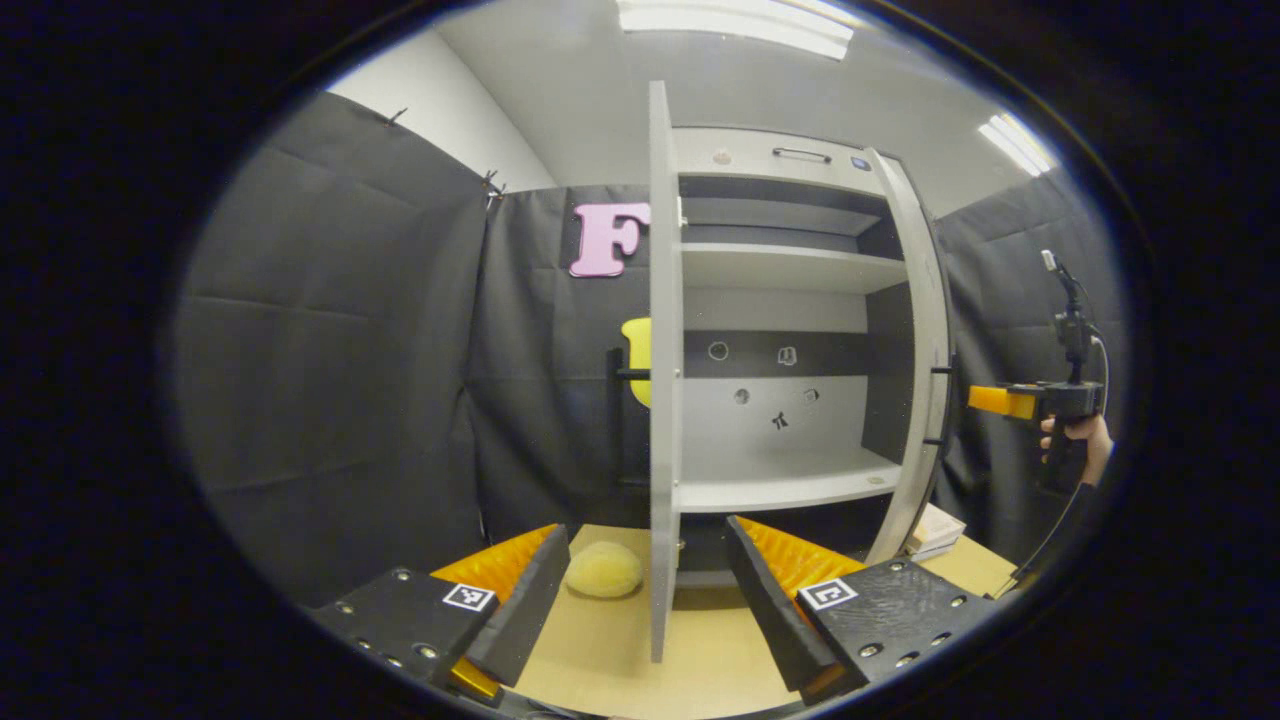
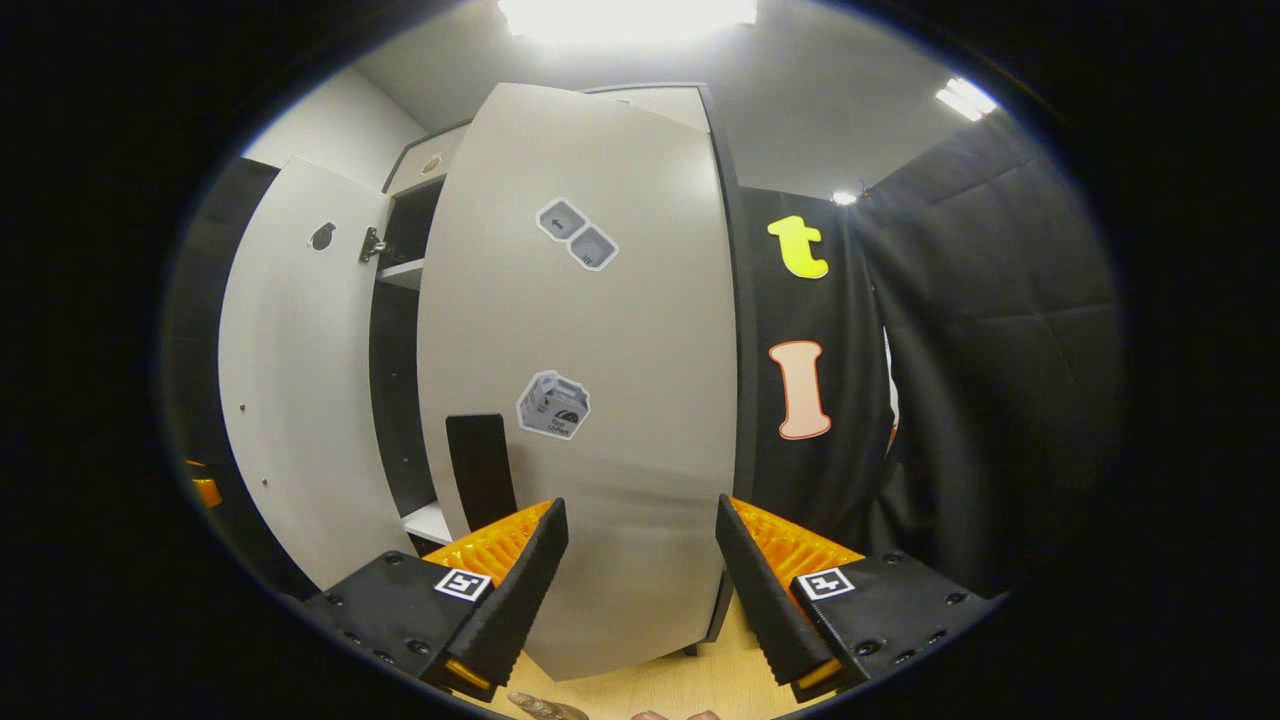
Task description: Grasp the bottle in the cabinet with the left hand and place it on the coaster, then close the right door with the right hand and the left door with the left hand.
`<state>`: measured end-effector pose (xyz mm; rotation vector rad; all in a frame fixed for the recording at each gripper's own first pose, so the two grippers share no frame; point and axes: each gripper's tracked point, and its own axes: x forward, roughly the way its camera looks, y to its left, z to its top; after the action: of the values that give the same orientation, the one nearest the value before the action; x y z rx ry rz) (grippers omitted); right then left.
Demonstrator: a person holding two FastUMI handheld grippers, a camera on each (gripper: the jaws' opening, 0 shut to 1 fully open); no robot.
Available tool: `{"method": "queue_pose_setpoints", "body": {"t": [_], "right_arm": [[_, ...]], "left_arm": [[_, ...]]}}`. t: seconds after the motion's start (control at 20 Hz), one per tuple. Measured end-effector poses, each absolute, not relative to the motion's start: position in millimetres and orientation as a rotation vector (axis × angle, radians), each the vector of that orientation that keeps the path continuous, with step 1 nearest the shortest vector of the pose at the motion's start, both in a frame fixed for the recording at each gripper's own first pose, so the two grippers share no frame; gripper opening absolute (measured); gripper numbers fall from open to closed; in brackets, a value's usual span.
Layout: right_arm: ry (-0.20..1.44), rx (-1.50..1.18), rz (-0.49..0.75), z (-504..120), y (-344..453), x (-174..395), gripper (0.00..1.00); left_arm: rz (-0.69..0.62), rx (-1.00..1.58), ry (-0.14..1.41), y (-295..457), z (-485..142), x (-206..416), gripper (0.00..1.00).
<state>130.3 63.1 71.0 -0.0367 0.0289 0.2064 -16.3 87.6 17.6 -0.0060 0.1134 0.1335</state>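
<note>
right gripper (image 2: 640,590) spread open just before right door (image 2: 590,400), left gripper (image 1: 645,600) open astride left door (image 1: 660,400) edge

No readable text; stickers (image 2: 553,405) on right door (image 2: 600,350) too small.

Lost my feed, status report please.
Left gripper open, straddling left door edge. Right gripper open, at right door. Both doors ajar.
</note>
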Motion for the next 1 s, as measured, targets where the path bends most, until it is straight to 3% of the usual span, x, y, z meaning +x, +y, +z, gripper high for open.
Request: {"method": "queue_pose_setpoints", "body": {"t": [0.35, 1.0], "right_arm": [[0.074, -0.043, 0.132, 46, 48, 114, 0.95], [0.188, 0.004, 0.027, -10, 41, 49, 0.95]], "left_arm": [[0.175, -0.007, 0.109, 178, 32, 19, 0.94], [-0.065, -0.116, 0.046, 194, 47, 142, 0.94]]}}
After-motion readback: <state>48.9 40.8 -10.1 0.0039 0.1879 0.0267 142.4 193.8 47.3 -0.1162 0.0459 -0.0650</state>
